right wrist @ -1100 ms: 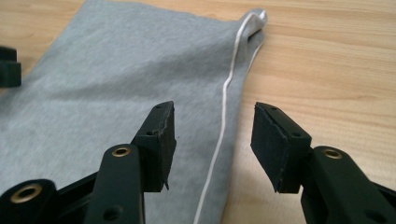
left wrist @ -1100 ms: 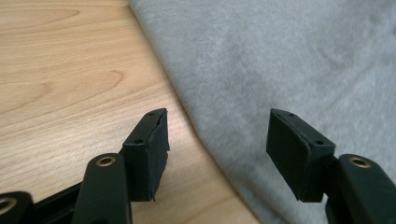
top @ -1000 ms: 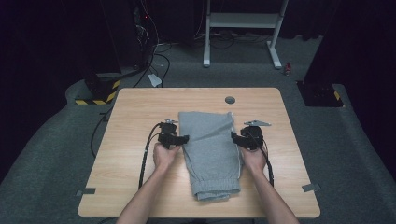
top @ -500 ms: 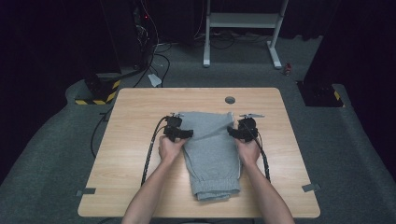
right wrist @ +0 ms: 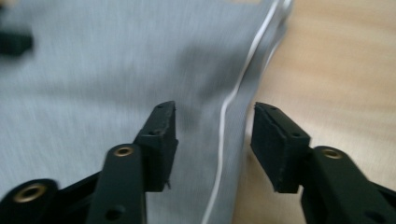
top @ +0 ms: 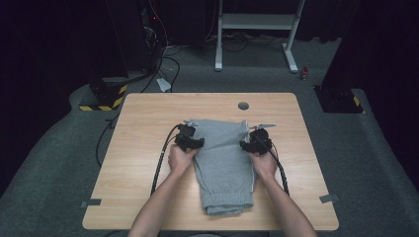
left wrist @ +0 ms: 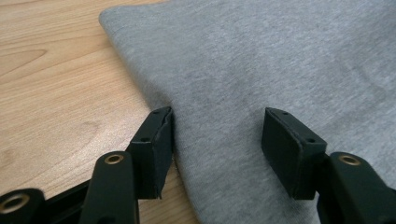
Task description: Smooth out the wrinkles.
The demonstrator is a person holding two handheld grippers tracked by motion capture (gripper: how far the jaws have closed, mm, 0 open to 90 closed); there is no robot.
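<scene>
Centre of the light wooden desk [top: 148, 118]: folded grey sweatpants of soft jersey fabric [top: 225, 165], lying flat. Long axis runs from the desk's far edge toward the near edge, tilted slightly so the near end drifts toward the right edge. Elastic cuffs point at the near edge and stop just short of it; the wider waist end points at the far edge, near the small round grey cable grommet [top: 243, 105], not touching it.

Left gripper [top: 193, 144] sits on the garment's left fold line, toward the waist end. In the left gripper view its jaws straddle the fabric edge: one pad [left wrist: 156, 149] on the wood right at the fold, the other on the cloth. Jaws part-open and just been closing; cloth lies between them, pads not pressing on it.

Right gripper [top: 252, 145] sits on the opposite edge, level with the left one. In the right gripper view, which is motion-blurred, one pad [right wrist: 161, 140] is over the grey cloth, the other over bare wood, with the garment's edge and a thin white drawstring [right wrist: 224, 140] running between them. Jaws moderately wide, no clamp visible.

Both hands come in from the near edge, one each side of the sweatpants, black cables [top: 160, 163] trailing back along the desk.
</scene>
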